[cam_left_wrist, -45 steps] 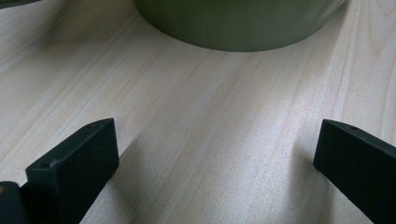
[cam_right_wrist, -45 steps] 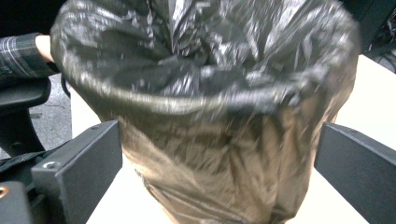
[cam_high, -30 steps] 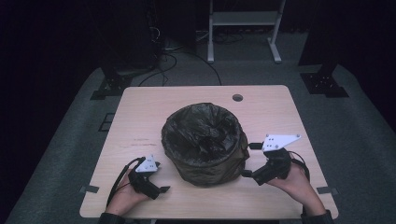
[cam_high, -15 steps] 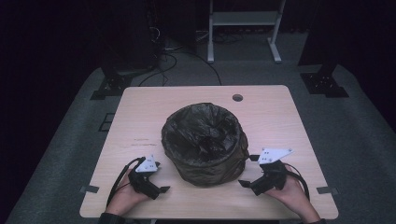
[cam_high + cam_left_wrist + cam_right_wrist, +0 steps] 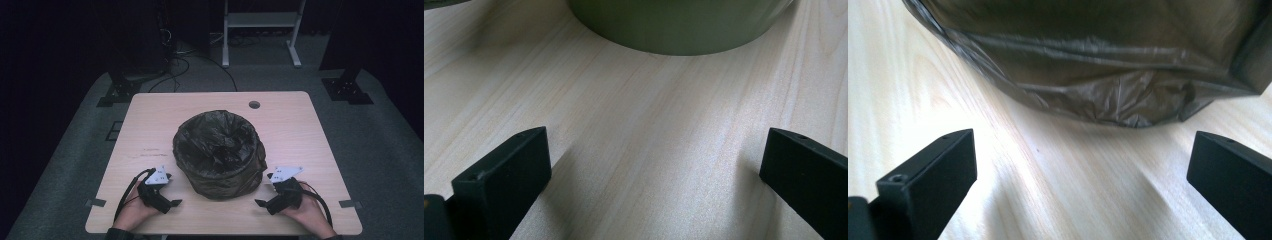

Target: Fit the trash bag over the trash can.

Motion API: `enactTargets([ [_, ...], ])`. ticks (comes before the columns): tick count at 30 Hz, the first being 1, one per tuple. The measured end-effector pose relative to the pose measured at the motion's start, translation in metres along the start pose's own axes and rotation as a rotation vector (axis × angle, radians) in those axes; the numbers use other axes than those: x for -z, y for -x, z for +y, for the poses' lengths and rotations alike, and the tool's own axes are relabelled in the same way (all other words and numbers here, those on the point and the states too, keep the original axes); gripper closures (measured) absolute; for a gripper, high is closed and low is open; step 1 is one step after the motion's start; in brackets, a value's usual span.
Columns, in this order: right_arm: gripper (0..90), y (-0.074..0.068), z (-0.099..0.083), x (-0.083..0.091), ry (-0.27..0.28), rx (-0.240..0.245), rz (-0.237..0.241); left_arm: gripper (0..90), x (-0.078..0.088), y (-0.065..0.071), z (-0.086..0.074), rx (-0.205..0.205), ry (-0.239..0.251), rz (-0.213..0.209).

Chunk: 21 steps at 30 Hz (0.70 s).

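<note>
- Your left claw [image 5: 172,202] and right claw [image 5: 259,202] are both wide open, holding nothing.
- The bag [image 5: 218,150] is thin, soft and slippery.
- Pinch its loose edge near the desk [image 5: 300,125].

Left gripper [image 5: 167,200] rests low on the desk [image 5: 300,125], near its front edge, fingers [image 5: 504,175] spread wide; right gripper [image 5: 267,202] sits likewise toward the front right corner, fingers [image 5: 930,172] wide apart; both hands grip from behind.

No text, label, brand or number can be read on anything here; faint marks on the table [image 5: 150,150], left of the bin, are too small to make out.
</note>
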State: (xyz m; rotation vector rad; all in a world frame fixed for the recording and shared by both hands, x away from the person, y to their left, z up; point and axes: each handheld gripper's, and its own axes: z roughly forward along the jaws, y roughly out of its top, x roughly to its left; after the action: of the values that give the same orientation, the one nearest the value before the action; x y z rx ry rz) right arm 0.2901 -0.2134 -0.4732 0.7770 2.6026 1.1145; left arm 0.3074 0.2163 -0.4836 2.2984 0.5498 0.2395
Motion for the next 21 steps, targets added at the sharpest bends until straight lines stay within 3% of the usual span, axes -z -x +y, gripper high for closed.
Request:
enactTargets([
  [12, 0.0, 0.0, -0.008, -0.007, -0.025, 0.007, -0.045, 0.0, 0.0, 0.0, 0.0, 0.0, 0.0, 0.0],
  [21, 0.0, 0.003, -0.012, -0.008, -0.021, -0.015, -0.037, 0.0, 0.0, 0.0, 0.0, 0.0, 0.0, 0.0],
])
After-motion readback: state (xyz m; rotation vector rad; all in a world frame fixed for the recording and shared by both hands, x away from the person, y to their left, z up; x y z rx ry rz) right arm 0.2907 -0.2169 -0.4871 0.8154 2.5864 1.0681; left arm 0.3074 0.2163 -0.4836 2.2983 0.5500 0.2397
